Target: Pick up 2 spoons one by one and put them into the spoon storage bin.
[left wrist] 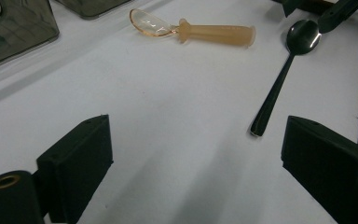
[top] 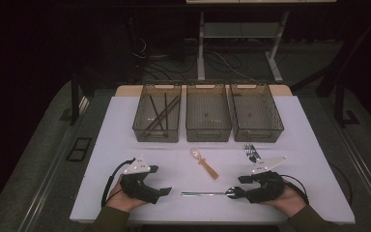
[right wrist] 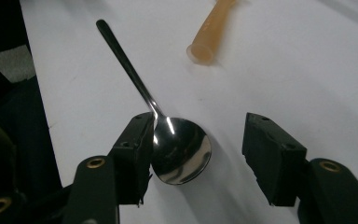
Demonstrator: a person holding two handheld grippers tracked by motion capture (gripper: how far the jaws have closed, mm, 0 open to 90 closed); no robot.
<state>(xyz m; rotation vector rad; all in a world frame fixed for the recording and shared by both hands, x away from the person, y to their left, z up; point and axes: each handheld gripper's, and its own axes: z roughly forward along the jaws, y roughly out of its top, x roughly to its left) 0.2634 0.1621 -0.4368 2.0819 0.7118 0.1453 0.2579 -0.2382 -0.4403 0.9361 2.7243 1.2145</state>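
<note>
Between the right claw's [right wrist: 196, 149] parted jaws lies the metal spoon's [right wrist: 179, 149] bowl.

spoon [right wrist: 179, 149]: polished metal, mirror-glossy | small spoon [left wrist: 193, 30]: amber translucent plastic, smooth | table [top: 290, 135]: white, matt, smooth | bins [top: 208, 113]: smoky clear plastic | gripper pads [right wrist: 135, 149]: black, matt

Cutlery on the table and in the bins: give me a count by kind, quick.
Metal spoon: 1, its bowl between the right gripper's jaws
Orange plastic spoon: 1
Metal fork: 1
Dark chopsticks, left bin: count unclear, not tallied
Total: 3
</note>
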